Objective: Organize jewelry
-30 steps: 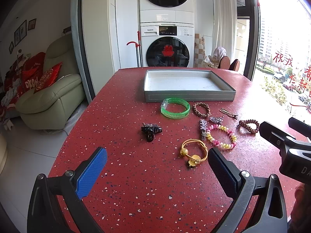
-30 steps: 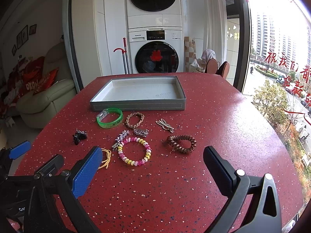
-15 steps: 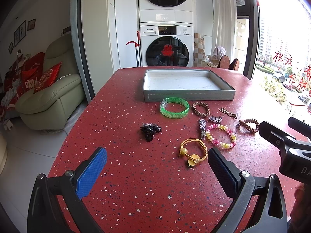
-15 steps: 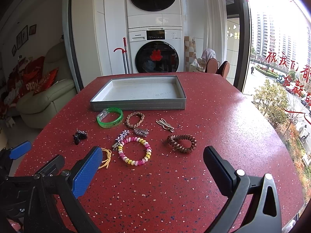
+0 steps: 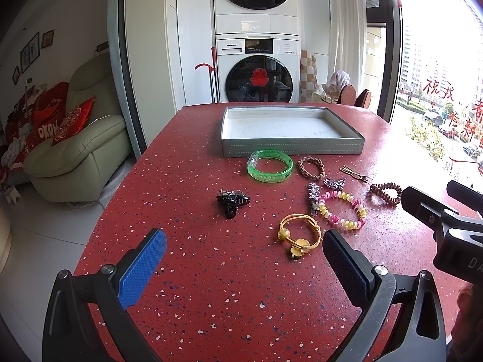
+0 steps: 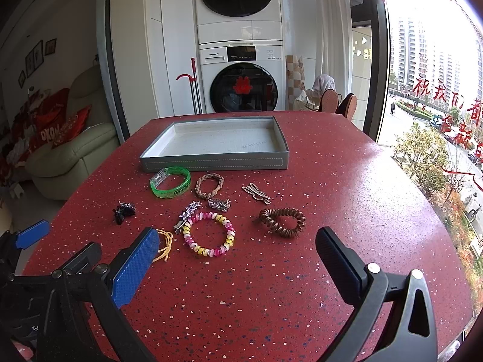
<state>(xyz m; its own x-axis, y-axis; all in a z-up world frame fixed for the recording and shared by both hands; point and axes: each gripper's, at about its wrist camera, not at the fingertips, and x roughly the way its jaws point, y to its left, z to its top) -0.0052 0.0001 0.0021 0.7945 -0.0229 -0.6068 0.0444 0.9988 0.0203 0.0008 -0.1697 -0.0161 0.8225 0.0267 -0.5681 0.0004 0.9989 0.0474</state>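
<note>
The right gripper [image 6: 237, 249] blocks most of the gold bangle [image 5: 299, 235] beside its blue pad; both it and the left gripper [image 5: 244, 249] gape wide, empty, bracelets just ahead.

Layout from my feeds: tray [image 6: 211, 159] sits far-centre on the table [image 6: 347, 199]. Just in front of it, a bangle [image 6: 171, 182], braided bracelet [image 6: 209, 185] to its right, then a flat clip [image 6: 256, 193]. Nearer row: claw clip [image 6: 123, 211] far left, beaded bracelet [image 6: 209, 233] centre, coil hair tie [image 6: 282, 217] right. Wire bracelet [image 5: 299, 235] lies nearest, left of the beads.
</note>
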